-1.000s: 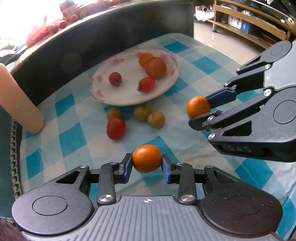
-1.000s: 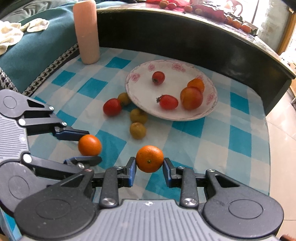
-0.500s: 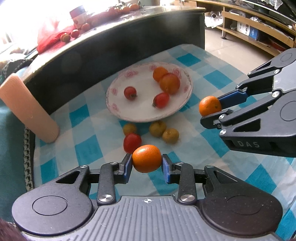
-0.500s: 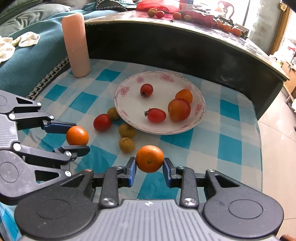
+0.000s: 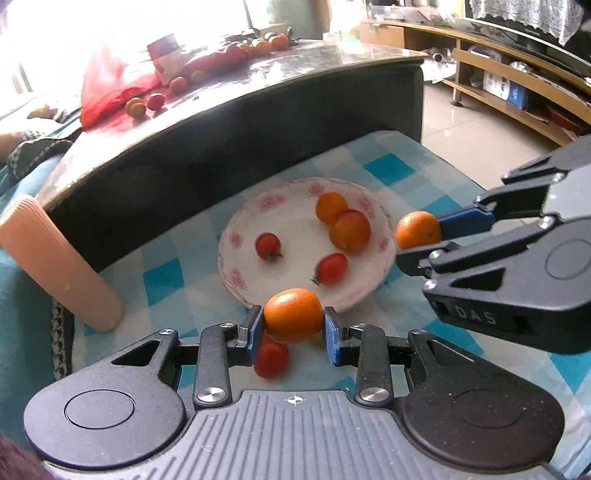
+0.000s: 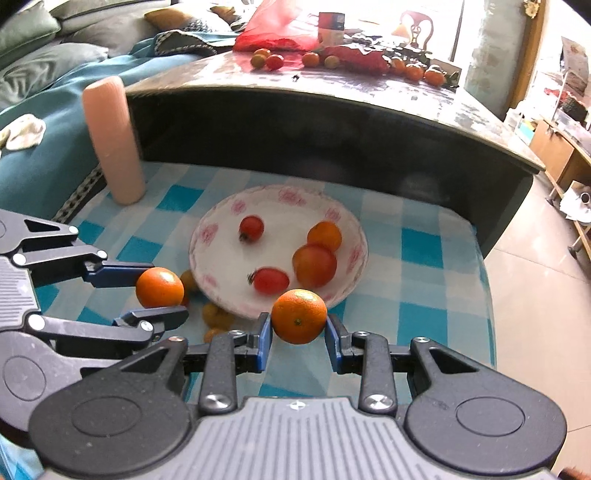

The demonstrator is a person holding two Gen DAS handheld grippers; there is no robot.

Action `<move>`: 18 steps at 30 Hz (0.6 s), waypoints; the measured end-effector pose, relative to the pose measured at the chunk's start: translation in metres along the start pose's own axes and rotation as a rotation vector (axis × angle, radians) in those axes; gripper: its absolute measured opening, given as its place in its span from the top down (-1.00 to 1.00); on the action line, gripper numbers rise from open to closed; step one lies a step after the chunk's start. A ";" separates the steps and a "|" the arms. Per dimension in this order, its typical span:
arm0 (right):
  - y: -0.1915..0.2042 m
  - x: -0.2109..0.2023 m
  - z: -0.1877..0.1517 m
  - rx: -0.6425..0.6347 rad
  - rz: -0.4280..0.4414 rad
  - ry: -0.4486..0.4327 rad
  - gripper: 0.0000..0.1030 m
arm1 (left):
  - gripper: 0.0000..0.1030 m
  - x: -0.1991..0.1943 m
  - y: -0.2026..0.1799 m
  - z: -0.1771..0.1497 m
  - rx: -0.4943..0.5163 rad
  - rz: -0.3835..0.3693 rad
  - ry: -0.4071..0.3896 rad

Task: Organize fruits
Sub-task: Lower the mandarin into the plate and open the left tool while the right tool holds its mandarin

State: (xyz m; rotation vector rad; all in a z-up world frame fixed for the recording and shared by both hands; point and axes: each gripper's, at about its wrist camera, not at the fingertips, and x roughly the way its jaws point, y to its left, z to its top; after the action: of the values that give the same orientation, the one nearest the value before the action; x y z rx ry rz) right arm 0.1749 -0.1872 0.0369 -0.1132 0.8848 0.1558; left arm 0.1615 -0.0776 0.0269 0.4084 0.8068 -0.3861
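Note:
My left gripper (image 5: 293,328) is shut on an orange (image 5: 293,315), held above the near rim of a white flowered plate (image 5: 236,275). My right gripper (image 6: 298,338) is shut on a second orange (image 6: 299,320), held above the plate's (image 6: 207,236) near right rim. Each gripper shows in the other's view: the right (image 5: 419,242) and the left (image 6: 157,297). The plate holds two small tomatoes (image 6: 252,228) (image 6: 271,280) and two orange fruits (image 6: 314,265) (image 6: 325,235). A red tomato (image 5: 271,358) and small yellow-brown fruits (image 6: 217,315) lie on the cloth before the plate.
The blue-and-white checked cloth (image 6: 421,243) covers a low surface. A pink ribbed cylinder (image 6: 112,140) stands at the back left. A dark curved table edge (image 6: 332,129) rises behind the plate, with loose fruit and a red bag (image 6: 280,33) on top. Floor lies to the right.
Both grippers have risen and moved toward the plate, each still holding its orange. The loose fruits on the cloth now lie under and behind the fingers.

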 end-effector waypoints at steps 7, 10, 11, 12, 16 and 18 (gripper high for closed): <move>-0.001 0.007 0.010 0.000 -0.013 -0.005 0.11 | 0.19 0.015 0.009 0.007 -0.014 0.026 0.019; -0.001 0.010 0.014 -0.002 -0.014 -0.012 0.11 | 0.19 0.019 0.010 0.010 -0.015 0.026 0.020; -0.002 0.012 0.015 -0.001 -0.016 -0.012 0.11 | 0.18 0.020 0.010 0.011 -0.016 0.027 0.019; -0.003 0.013 0.016 0.001 -0.019 -0.012 0.11 | 0.18 0.021 0.011 0.012 -0.016 0.027 0.018; -0.008 0.019 0.019 0.016 -0.020 -0.007 0.11 | 0.18 0.027 0.012 0.017 -0.023 0.028 0.021; -0.010 0.023 0.021 0.021 -0.022 -0.005 0.11 | 0.18 0.031 0.013 0.019 -0.023 0.026 0.021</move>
State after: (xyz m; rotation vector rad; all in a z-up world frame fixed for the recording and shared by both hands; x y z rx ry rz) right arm 0.2073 -0.1913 0.0330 -0.1025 0.8795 0.1266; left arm 0.1987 -0.0817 0.0184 0.4017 0.8251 -0.3480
